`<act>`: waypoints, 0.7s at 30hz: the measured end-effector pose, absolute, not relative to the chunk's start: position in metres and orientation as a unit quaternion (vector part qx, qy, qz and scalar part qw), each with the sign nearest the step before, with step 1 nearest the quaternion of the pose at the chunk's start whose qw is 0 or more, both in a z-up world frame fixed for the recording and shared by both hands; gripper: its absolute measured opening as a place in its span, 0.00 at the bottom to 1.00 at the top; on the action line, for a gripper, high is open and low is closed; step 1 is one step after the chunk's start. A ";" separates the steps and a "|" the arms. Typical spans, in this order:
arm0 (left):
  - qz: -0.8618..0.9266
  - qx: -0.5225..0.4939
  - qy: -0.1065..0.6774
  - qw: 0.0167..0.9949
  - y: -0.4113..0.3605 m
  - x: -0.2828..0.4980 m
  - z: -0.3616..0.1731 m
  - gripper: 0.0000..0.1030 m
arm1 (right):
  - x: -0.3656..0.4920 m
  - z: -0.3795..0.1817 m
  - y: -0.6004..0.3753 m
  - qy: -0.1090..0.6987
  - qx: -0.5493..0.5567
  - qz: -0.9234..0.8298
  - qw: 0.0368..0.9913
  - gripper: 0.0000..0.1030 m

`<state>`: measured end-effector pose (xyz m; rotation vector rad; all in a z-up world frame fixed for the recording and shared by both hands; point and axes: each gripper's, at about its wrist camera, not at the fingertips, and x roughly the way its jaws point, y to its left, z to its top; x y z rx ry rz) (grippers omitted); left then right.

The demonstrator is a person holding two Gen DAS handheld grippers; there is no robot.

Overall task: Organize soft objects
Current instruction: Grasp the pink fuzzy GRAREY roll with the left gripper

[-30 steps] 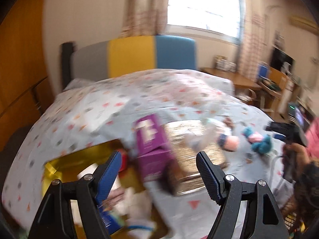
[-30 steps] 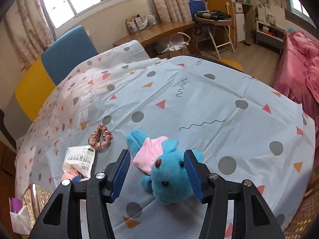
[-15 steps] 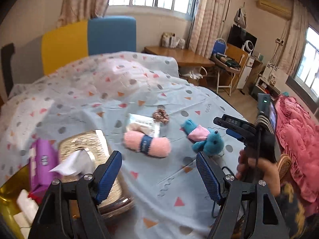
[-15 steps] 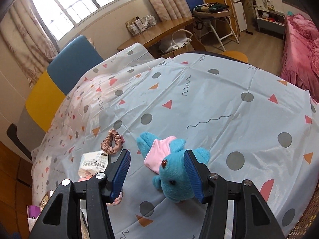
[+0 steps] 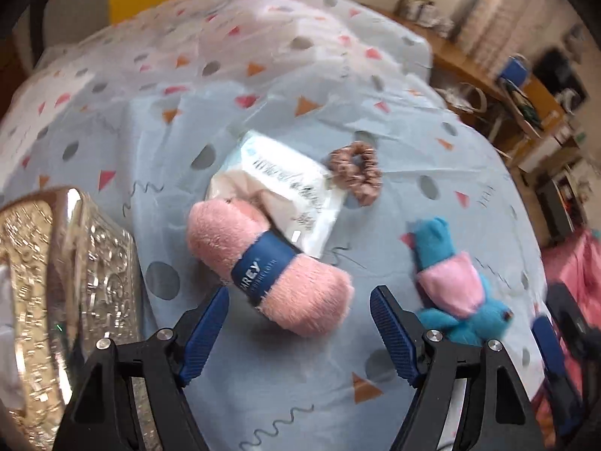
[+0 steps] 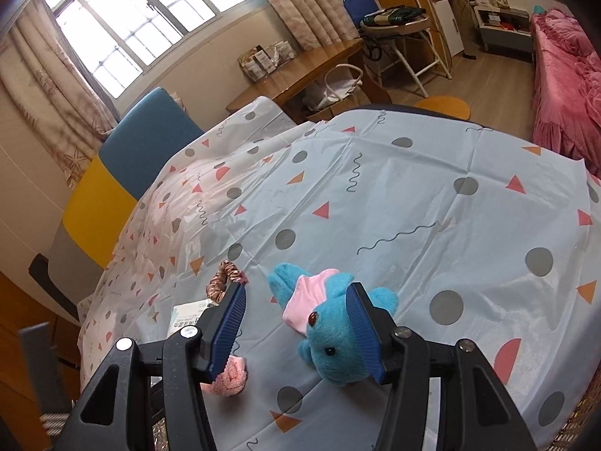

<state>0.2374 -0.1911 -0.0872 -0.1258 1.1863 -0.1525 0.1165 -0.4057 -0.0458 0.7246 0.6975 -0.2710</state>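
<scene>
On the bench (image 5: 319, 394), the yarn skein (image 5: 268, 267) lies in the middle, its far end resting on the packet (image 5: 285, 188) behind it, and the scrunchie (image 5: 357, 171) sits just beside the packet's right corner. The plush toy (image 5: 454, 293) lies well to the right of the skein, and the embossed box (image 5: 45, 300) stands at the left edge. A chair (image 6: 124, 173) stands behind the bench.

Left gap: the left gripper (image 5: 299, 332) stood spread, the pink yarn skein (image 5: 268, 265) filling its mouth.
Left edge: a gold tissue box (image 5: 64, 300) walled the frame.
Right gap: the right gripper (image 6: 296, 332) flanked the blue plush toy (image 6: 330, 319).
Upper right: bare tablecloth (image 6: 432, 195) lay unobstructed.
</scene>
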 end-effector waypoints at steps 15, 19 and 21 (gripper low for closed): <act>-0.157 0.013 0.542 0.825 -0.205 0.197 -0.116 0.48 | 0.120 -0.049 -0.399 0.342 0.346 -0.111 0.867 0.55; -0.220 0.050 0.529 0.818 -0.201 0.142 -0.117 0.43 | 0.121 -0.050 -0.399 0.344 0.349 -0.106 0.865 0.55; -0.236 0.057 0.531 0.812 -0.196 0.122 -0.122 0.42 | 0.122 -0.051 -0.398 0.350 0.346 -0.105 0.864 0.55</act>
